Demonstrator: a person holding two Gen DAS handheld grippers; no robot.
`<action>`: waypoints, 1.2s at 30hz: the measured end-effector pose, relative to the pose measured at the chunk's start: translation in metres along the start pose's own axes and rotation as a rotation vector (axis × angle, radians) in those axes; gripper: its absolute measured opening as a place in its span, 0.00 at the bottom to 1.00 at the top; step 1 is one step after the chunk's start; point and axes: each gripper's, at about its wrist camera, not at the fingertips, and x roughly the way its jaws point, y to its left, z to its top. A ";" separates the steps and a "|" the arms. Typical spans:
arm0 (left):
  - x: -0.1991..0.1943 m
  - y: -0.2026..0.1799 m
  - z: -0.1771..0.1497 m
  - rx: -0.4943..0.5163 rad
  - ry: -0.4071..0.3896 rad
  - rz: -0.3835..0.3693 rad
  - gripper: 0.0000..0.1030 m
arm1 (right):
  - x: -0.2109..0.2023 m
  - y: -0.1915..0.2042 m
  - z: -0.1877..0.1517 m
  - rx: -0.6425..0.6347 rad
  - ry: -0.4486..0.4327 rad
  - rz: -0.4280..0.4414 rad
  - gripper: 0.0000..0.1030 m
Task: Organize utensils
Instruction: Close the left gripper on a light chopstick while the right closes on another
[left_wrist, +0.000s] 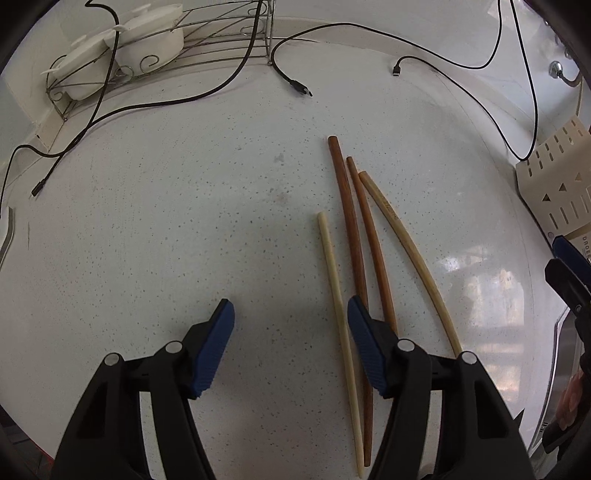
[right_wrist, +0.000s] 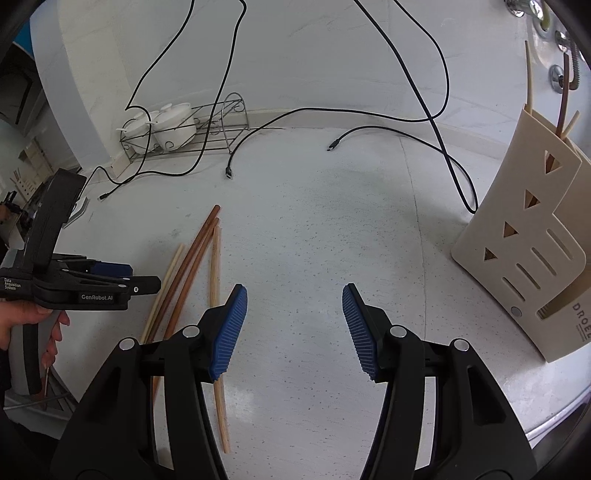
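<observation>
Four chopsticks (left_wrist: 351, 229) lie loose on the speckled white bench (left_wrist: 166, 221), fanned side by side. Over their near ends hangs the left claw (left_wrist: 291, 317), open and empty, one blue pad beside the pale stick. Right of the chopsticks, the right claw (right_wrist: 294, 304) gapes empty; further right stands the cream utensil holder (right_wrist: 524, 251).

The left gripper's (left_wrist: 291, 325) right finger hides part of both brown chopsticks (left_wrist: 349, 221) beneath it.
</observation>
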 end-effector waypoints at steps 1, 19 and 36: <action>0.001 -0.003 0.000 0.016 0.003 0.015 0.61 | 0.000 0.000 0.000 -0.005 -0.001 -0.001 0.50; -0.004 0.011 -0.006 0.076 0.065 0.068 0.20 | 0.006 0.008 0.016 -0.030 0.001 0.011 0.58; -0.010 0.045 -0.005 0.051 0.081 -0.030 0.04 | 0.050 0.046 0.017 -0.181 0.188 0.070 0.52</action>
